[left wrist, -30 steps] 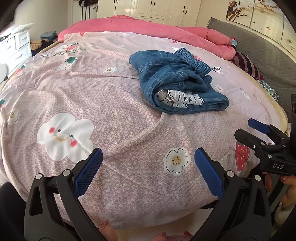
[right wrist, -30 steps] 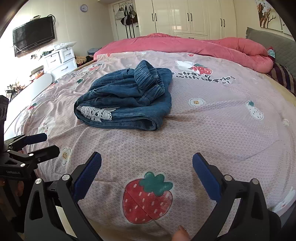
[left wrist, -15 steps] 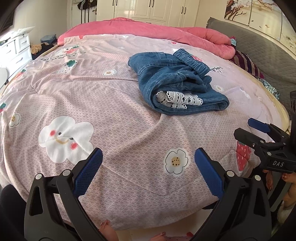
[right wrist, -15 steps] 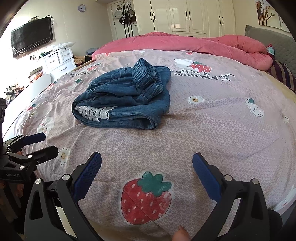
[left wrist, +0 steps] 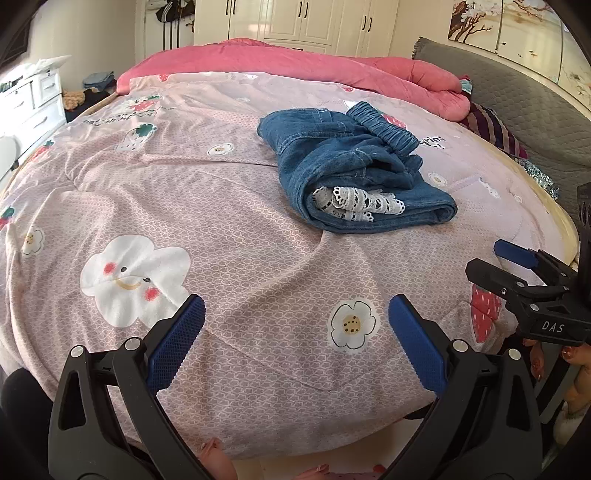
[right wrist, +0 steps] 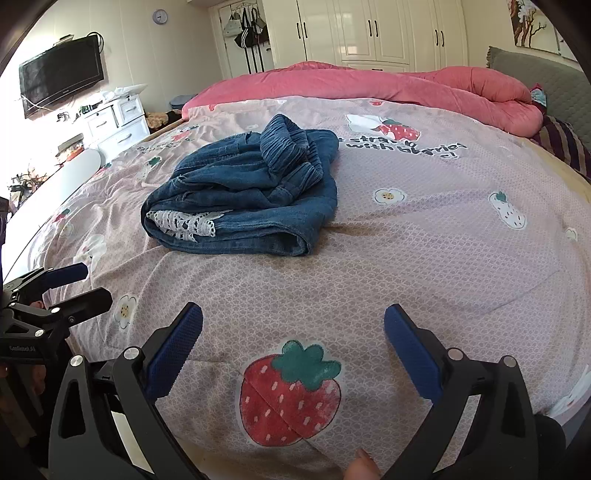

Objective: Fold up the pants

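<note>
Blue denim pants with white lace trim: one item, bundled in a loose, uneven fold on the bed, roughly mid-mattress. Ribbed elastic waistband uppermost at the far side; lace trim showing at the near folded edge. Not touched by either gripper.

Pale pink printed quilt cover: spread over the bed beneath the pants, bearing cloud, flower and strawberry motifs; wrinkled near the bundle.

Rolled coral-pink duvet: lying along the far edge of the bed, well apart from the pants.

Left gripper, black frame with blue pads: jaws spread wide, holding nothing, above the near bed edge.

Right gripper, same make: jaws spread wide, holding nothing, just beside the left one over the strawberry print.

White chest of drawers: left of the bed, drawers closed, contents not visible. Cream wardrobe: doors closed. Wall-mounted black television.
</note>
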